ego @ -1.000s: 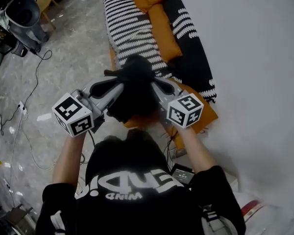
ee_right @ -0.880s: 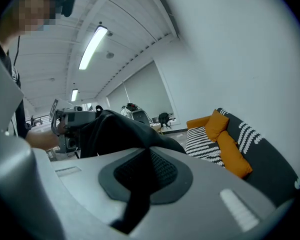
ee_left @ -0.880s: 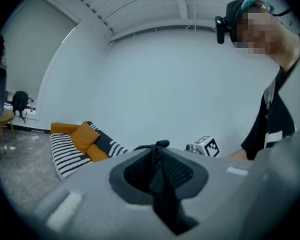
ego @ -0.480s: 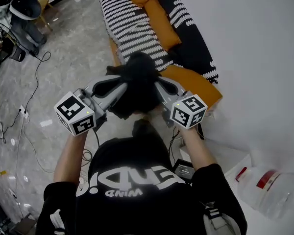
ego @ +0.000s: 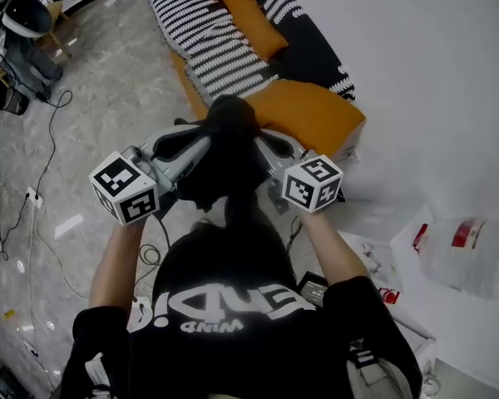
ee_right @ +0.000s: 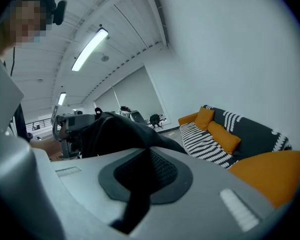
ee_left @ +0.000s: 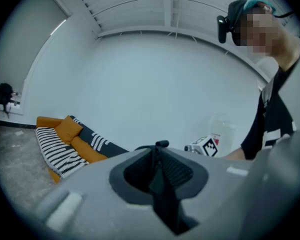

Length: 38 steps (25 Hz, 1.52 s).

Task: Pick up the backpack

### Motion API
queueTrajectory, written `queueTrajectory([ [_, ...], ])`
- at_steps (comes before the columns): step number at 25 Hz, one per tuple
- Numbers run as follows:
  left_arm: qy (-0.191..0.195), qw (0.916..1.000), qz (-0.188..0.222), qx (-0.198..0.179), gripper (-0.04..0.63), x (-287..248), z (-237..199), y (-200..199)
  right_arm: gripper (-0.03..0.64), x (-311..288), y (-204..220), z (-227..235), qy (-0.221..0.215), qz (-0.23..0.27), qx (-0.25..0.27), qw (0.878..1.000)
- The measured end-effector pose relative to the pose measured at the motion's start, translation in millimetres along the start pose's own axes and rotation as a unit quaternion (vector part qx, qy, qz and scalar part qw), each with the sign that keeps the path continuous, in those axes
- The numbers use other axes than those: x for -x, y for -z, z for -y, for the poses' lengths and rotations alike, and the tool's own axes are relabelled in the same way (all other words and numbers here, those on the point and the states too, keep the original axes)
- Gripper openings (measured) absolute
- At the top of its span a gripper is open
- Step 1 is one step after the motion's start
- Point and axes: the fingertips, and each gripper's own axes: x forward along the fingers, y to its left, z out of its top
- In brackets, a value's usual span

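Backpack (ego: 226,152): soft, limp, likely light; take it by a strap (ee_left: 166,204).
Left gripper (ee_left: 157,170): jaws nearly together, pinching that strap.
Right gripper (ee_right: 144,174): clamped on black webbing too.

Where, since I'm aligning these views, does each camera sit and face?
Head view: on the head, steeply down at left gripper and right gripper holding backpack; arms, chest show.
Left gripper view: on it, along jaws shut on a strap, toward wall; torso right.
Right gripper view: likewise, strap clamped, toward sofa; person left.
Shared: sofa.
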Motion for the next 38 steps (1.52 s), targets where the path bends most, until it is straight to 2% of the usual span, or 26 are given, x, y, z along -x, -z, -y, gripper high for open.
queueTrajectory([
  [11,-0.001,0.9997,-0.002,0.025,0.057,19.7,59.0,32.1,0.012,41.9,38.5,-33.0,-0.021,-0.029,-0.007,0.999],
  [18,-0.003,0.9996,-0.003,0.027,0.057,8.8,78.9,46.1,0.012,59.5,46.7,-26.0,-0.036,-0.013,-0.011,0.999],
  [38,-0.003,0.9995,-0.006,0.03,0.057,1.5,85.8,42.5,0.014,67.7,43.5,-26.4,-0.033,-0.025,-0.013,0.999],
])
